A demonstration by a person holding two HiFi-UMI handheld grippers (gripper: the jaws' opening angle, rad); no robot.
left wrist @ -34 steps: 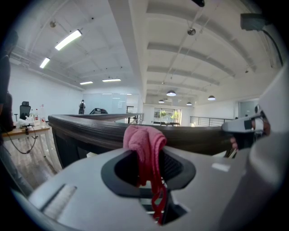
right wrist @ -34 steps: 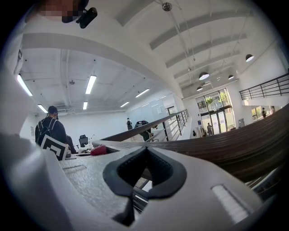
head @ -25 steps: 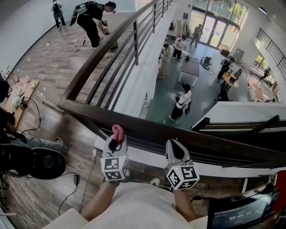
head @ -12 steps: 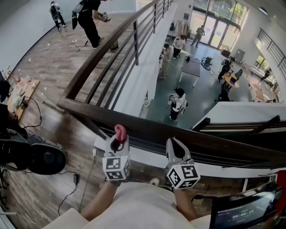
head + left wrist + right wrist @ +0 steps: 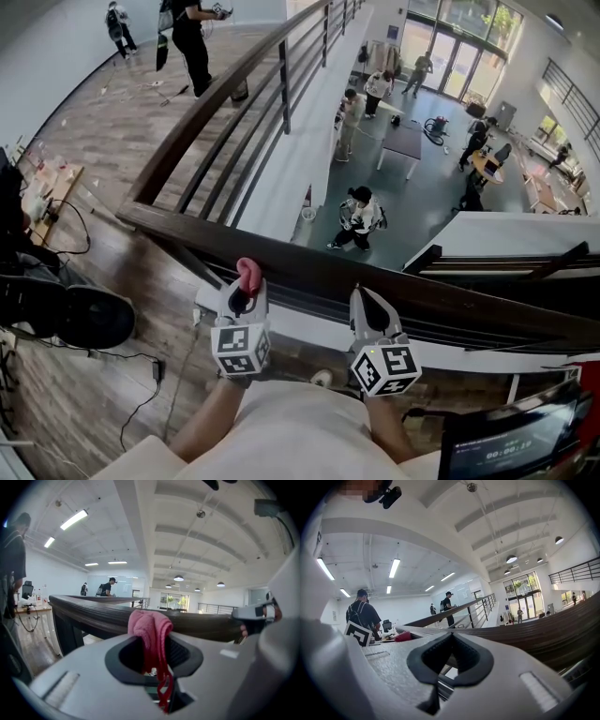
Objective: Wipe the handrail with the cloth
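The dark wooden handrail [image 5: 309,267] crosses the head view just beyond both grippers. My left gripper [image 5: 246,283] is shut on a pink cloth [image 5: 247,272], whose bunched end sticks up against the rail's near edge. In the left gripper view the cloth [image 5: 149,629] hangs down between the jaws, with the handrail [image 5: 93,613] right behind it. My right gripper [image 5: 362,300] sits beside it to the right, jaws shut and holding nothing, its tip at the rail. In the right gripper view, the rail [image 5: 553,632] runs just past my right gripper [image 5: 451,638].
Beyond the rail is a drop to a lower floor [image 5: 412,187] where several people stand among tables. The railing turns a corner [image 5: 141,211] at the left and runs away from me. A black chair [image 5: 89,319] and cables lie on the wood floor at the left. A screen [image 5: 506,445] sits at the lower right.
Both grippers have stayed almost where they were at the rail. A person on the lower floor has walked to the left, and a person at the far end has stood up.
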